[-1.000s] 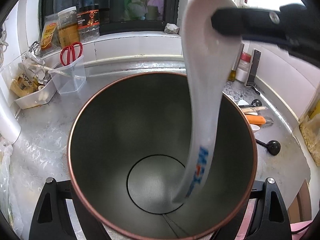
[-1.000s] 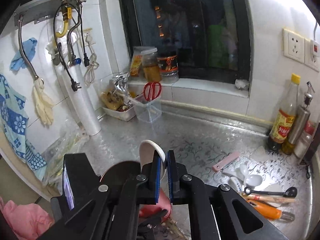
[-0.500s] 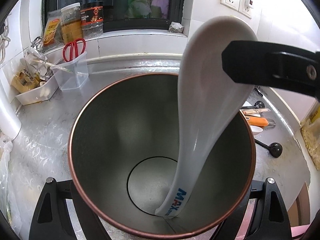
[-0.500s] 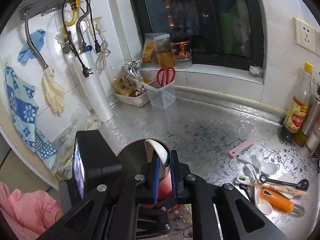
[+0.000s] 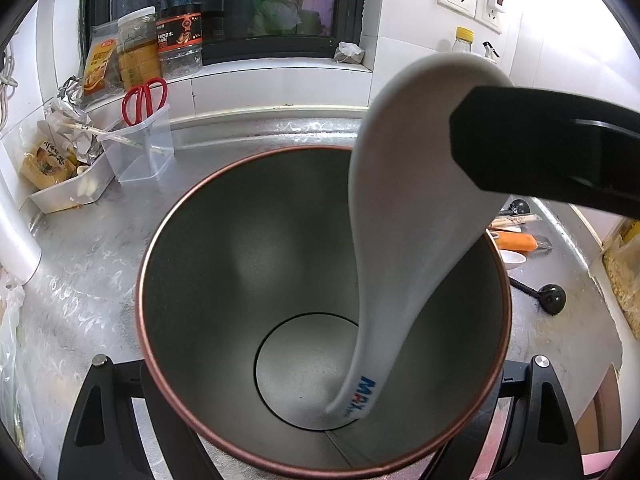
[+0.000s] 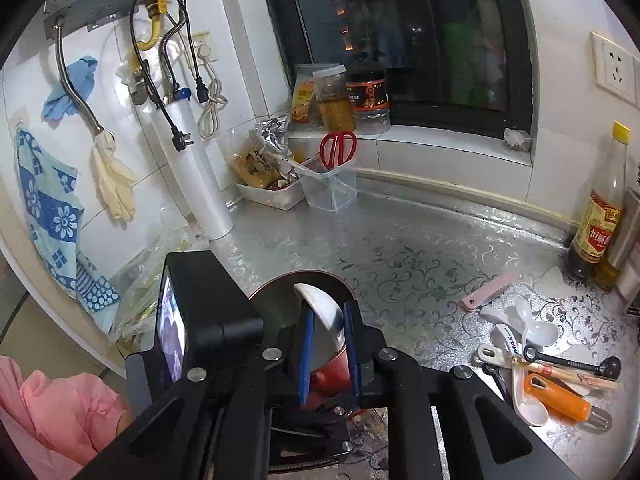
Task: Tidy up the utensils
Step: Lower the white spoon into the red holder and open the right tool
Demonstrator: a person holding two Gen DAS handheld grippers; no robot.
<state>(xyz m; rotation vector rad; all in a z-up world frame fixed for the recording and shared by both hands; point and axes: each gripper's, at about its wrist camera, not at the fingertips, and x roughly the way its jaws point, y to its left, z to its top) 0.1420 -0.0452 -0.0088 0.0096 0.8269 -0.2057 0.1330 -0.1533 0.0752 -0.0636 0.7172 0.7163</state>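
Now, right gripper [image 6: 326, 322]: jaws just opening, blue pads clear of the white ceramic soup spoon [image 6: 320, 306] between them.
Spoon: handle down inside the copper-rimmed steel cup [image 5: 248, 280], bowl above the rim.
Left gripper [image 5: 320, 364]: clamped around that cup.
Right view only: loose utensil pile [image 6: 540, 364] near the silver patterned countertop's [image 6: 400, 248] right edge.

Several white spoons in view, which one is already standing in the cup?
The white spoon with blue lettering on its handle: handle down on the cup's floor, bowl up between the right gripper's jaws. The other spoons lie piled on the counter.
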